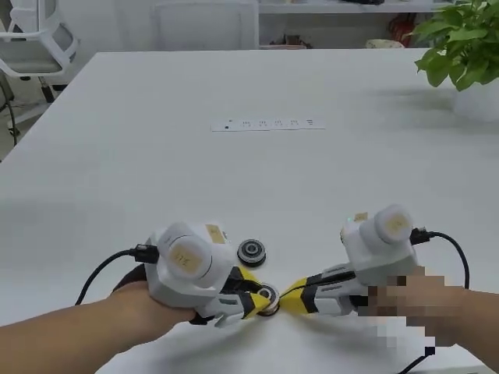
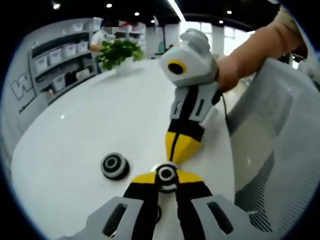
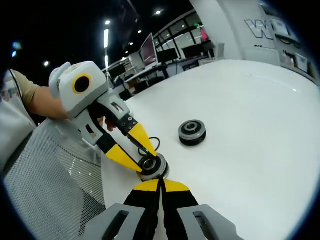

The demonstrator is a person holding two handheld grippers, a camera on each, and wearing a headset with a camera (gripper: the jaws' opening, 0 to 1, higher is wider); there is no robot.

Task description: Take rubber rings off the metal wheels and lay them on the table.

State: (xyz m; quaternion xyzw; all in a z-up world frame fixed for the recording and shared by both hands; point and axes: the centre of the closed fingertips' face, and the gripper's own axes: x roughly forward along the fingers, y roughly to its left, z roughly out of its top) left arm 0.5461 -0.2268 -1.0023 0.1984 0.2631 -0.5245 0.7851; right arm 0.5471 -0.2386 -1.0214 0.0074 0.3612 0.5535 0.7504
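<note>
The small round metal wheel lies low in the head view, just right of centre and close above the white table, clamped between the yellow-tipped jaws of the left gripper. The right gripper meets it from the opposite side: its two yellow jaw tips are closed flat together and touch the rim of the wheel; whether they pinch rubber there cannot be determined. A second metal wheel rests flat on the table just above and left of the clamped one, apart from both grippers, with a black rubber ring around it. Further up the head view a narrow printed paper strip lies on the table, a green leafy plant occupies the upper right corner, and a white office chair stands at the upper left
</note>
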